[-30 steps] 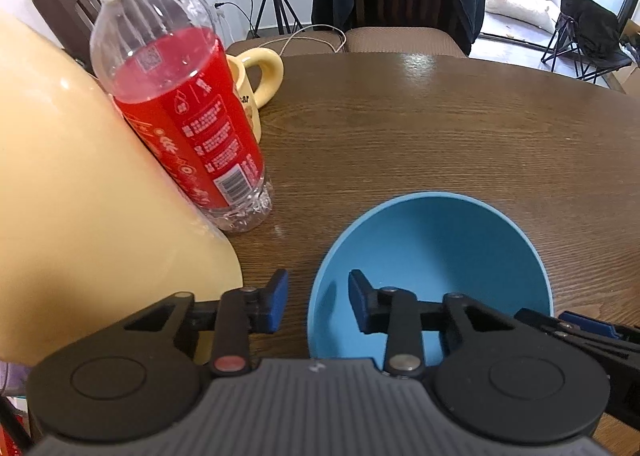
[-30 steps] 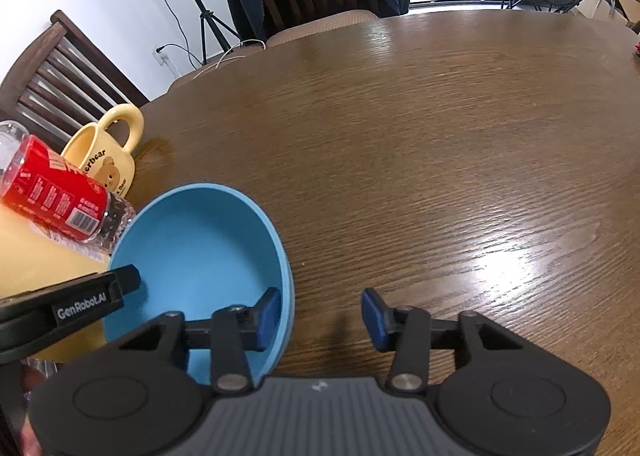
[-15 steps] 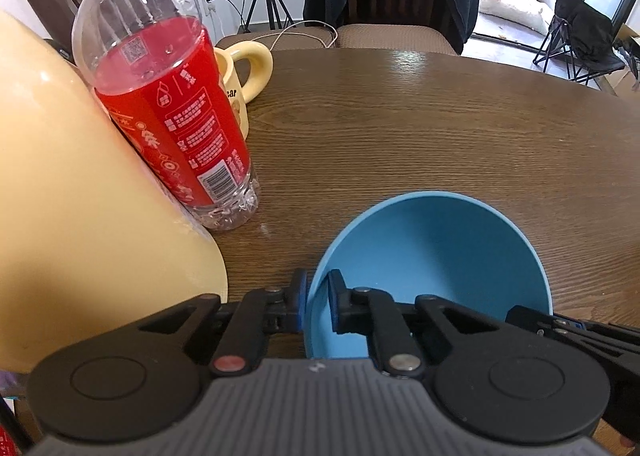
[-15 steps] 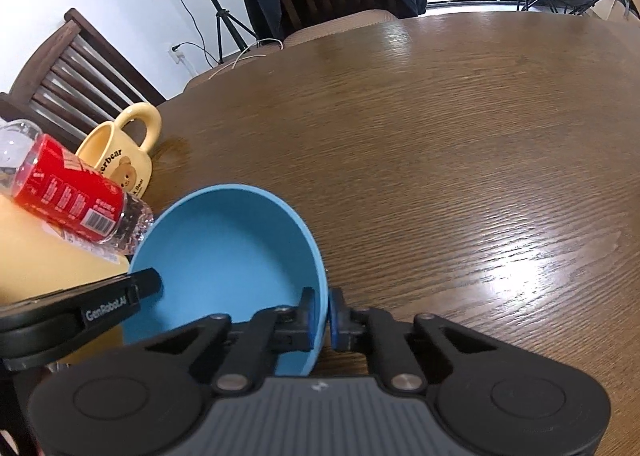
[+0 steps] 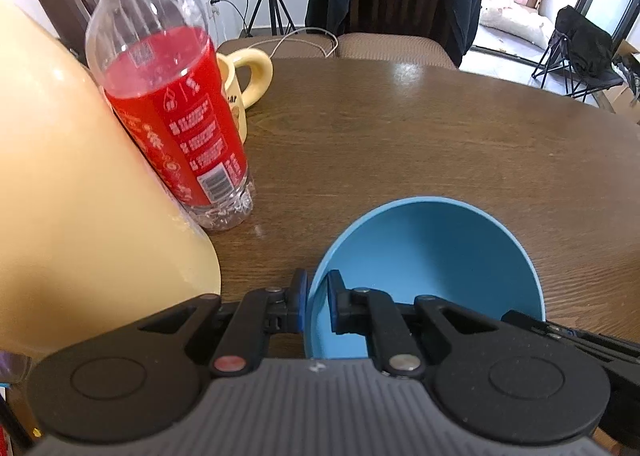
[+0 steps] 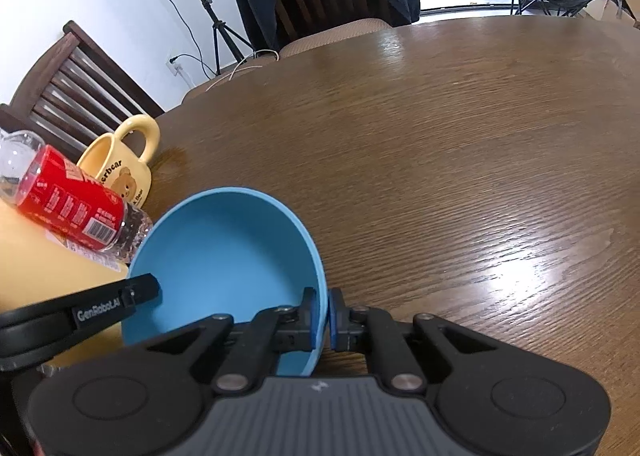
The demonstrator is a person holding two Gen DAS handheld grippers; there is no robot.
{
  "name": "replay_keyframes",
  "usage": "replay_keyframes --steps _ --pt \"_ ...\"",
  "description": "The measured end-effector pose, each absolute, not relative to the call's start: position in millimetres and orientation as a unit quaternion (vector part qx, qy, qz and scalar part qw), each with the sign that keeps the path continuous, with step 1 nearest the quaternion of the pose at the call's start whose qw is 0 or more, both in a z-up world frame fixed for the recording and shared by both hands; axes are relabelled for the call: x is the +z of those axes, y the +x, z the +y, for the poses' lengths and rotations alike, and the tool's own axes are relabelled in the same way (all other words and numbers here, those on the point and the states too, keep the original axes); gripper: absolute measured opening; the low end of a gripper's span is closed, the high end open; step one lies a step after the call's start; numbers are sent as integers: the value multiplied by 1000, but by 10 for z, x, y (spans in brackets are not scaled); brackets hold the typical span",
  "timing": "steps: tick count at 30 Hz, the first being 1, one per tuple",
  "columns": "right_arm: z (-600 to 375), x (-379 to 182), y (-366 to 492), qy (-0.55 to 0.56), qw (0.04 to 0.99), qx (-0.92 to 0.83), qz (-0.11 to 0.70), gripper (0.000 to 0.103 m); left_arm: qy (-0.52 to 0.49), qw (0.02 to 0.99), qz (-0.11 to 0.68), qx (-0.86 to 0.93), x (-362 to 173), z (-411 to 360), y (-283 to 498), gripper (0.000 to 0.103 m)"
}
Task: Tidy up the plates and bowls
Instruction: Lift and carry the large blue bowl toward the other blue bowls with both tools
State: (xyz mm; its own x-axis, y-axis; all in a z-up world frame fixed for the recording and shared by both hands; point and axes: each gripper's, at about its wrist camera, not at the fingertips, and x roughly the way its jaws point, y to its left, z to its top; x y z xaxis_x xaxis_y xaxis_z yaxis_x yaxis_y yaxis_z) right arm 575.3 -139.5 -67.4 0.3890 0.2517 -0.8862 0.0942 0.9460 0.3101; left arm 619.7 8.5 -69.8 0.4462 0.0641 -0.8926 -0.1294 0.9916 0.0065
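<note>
Having stood open a second ago, the left claw [image 5: 317,302] and right claw [image 6: 322,316] now pinch opposite rims of the round blue plastic bowl [image 5: 432,268] on the brown wooden tabletop [image 5: 400,136]. Beyond, left, stand a red-labelled clear bottle [image 5: 168,96] and yellow bear mug [image 6: 120,170].
</note>
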Motion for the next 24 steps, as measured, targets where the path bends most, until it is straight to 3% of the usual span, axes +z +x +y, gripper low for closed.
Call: replay_keyframes --steps 24 --pt "-1804 78 5360 159 849 61 500 6 -36 885 460 64 135 -344 5647 11"
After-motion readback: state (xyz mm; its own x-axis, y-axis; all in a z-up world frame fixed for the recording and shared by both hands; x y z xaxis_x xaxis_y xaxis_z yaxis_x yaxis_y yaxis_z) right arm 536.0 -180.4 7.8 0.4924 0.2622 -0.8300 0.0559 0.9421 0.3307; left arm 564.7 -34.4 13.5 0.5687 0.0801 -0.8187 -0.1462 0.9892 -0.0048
